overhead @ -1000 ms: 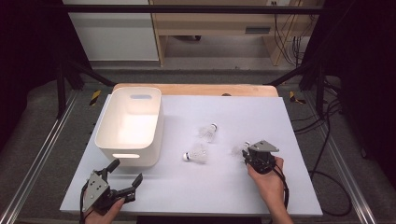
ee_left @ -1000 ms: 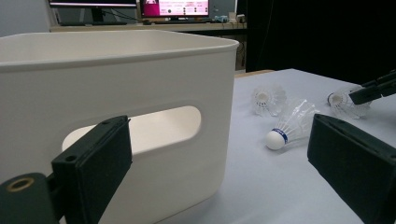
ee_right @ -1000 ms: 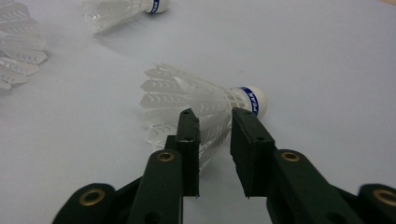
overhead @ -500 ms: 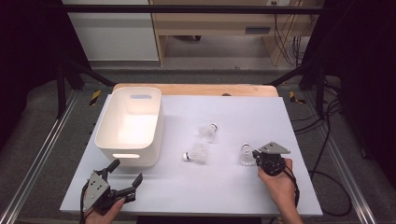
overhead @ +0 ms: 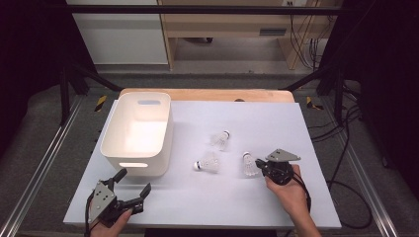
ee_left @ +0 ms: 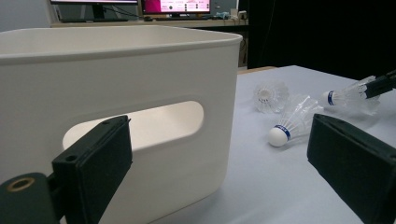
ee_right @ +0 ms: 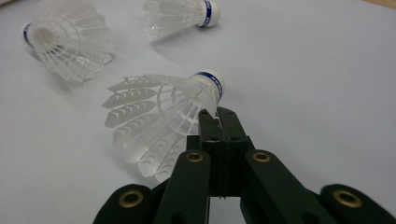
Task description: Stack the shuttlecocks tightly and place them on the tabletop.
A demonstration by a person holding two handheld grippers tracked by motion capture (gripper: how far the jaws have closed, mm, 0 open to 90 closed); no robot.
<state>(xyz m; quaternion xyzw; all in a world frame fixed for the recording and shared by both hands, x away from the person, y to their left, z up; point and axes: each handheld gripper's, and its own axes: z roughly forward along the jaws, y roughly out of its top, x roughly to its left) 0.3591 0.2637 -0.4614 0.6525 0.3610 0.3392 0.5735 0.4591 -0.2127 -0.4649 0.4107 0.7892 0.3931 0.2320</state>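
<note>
- The right gripper sits at the near right of the table, and its jaws have just been closing on the edge of the nearest shuttlecock. In the right gripper view they are pinched together on a thin piece of the white skirt just below the cork.
- That gripped shuttlecock lies right of centre on the table, cork pointing away from the person, touching the right gripper's tips.
- Two other shuttlecocks lie loose close by: one just to its left, and another a little farther off, both between it and the white bin.
- The left gripper rests at the near left, just in front of the bin's near wall, with its jaws spread wide and nothing between them.
- The bin stands at the left of the table and looks empty, though its near inside corner is hard to see.
- A shuttlecock should be very light, so lifting takes almost no force; the risk is crushing, not dropping.
- The plastic skirt is thin, springy and easily bent, and a hold on it alone may let the thing swing or slip free.
- The cork end with its blue band is the firm part; gripping there, or across the narrow neck, would likely hold more steadily.
</note>
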